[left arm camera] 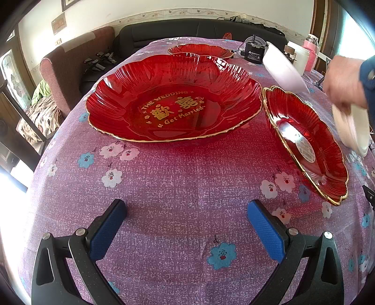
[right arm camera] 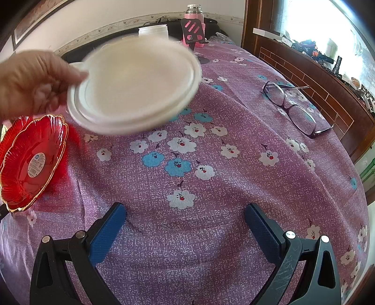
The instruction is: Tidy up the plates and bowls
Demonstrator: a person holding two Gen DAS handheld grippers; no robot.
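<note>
A large red scalloped plate (left arm camera: 173, 98) with gold lettering lies on the purple floral tablecloth (left arm camera: 178, 187). A smaller red plate (left arm camera: 307, 145) with a round sticker sits to its right, seen also at the left edge of the right wrist view as the smaller red plate (right arm camera: 32, 162). A third red plate (left arm camera: 201, 50) lies farther back. A person's hand (right arm camera: 30, 82) holds a blurred white plate (right arm camera: 133, 86) above the cloth. My left gripper (left arm camera: 187, 225) is open over bare cloth in front of the large plate. My right gripper (right arm camera: 185, 227) is open, holding nothing.
Purple-framed glasses (right arm camera: 293, 108) lie on the cloth at right. A white jar (right arm camera: 153, 31), a pink flask (right arm camera: 193, 14) and a black power adapter (left arm camera: 254, 51) stand at the far end. A dark sofa (left arm camera: 187, 30) is behind the table.
</note>
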